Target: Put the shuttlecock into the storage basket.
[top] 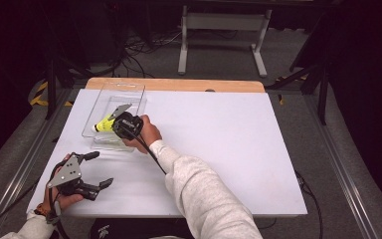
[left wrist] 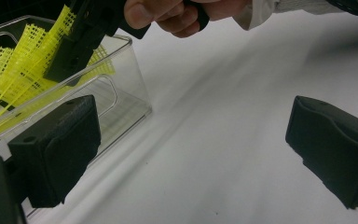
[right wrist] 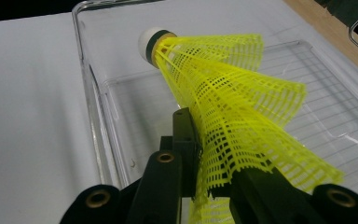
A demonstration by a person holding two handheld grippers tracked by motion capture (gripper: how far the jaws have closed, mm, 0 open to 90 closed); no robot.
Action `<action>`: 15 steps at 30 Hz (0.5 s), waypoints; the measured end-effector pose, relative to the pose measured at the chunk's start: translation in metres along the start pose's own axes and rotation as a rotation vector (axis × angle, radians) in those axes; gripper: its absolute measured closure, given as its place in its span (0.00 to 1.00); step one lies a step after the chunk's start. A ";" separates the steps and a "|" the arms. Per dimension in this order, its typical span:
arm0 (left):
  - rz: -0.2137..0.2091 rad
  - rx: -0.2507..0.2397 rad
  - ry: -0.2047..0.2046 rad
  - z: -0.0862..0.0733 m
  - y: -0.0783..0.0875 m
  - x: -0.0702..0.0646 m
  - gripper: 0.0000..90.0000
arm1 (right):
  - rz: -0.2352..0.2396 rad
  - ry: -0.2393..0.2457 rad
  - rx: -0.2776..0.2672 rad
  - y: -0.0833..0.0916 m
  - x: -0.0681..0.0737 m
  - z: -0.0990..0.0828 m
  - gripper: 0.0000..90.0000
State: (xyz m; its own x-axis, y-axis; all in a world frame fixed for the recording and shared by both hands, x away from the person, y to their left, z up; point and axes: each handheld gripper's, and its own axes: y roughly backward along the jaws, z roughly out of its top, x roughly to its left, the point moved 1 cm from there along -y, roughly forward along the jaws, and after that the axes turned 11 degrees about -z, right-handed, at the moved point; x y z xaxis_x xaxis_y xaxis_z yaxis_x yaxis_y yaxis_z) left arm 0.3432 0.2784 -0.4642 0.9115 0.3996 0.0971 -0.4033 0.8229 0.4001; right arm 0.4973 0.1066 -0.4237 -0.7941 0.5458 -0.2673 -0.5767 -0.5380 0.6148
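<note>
Yellow mesh shuttlecock pinched between right gripper jaws, over clear tray

1. A lab or recording room, not a home: the surroundings are dark, with black walls.
2. The counter is a bare white board on a wooden top, standing on grey carpet.
3. Loose cables lie tangled on the floor behind it.
4. A white metal stand and dark frame legs ring the counter.
5. Yellow-black hazard tape marks the floor at left.
</note>
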 end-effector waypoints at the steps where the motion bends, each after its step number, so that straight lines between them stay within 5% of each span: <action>1: 0.000 0.000 0.000 0.000 0.000 0.000 0.05 | 0.002 0.001 0.001 0.000 0.000 0.000 0.95; 15: 0.002 0.001 0.000 0.000 0.000 0.000 0.05 | -0.004 -0.010 0.009 0.002 0.000 -0.007 0.75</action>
State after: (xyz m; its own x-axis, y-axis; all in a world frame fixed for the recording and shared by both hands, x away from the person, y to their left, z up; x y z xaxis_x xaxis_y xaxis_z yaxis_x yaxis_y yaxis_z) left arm 0.3432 0.2788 -0.4643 0.9109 0.4010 0.0975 -0.4048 0.8221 0.4004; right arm 0.4954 0.1011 -0.4274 -0.7900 0.5543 -0.2619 -0.5778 -0.5304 0.6204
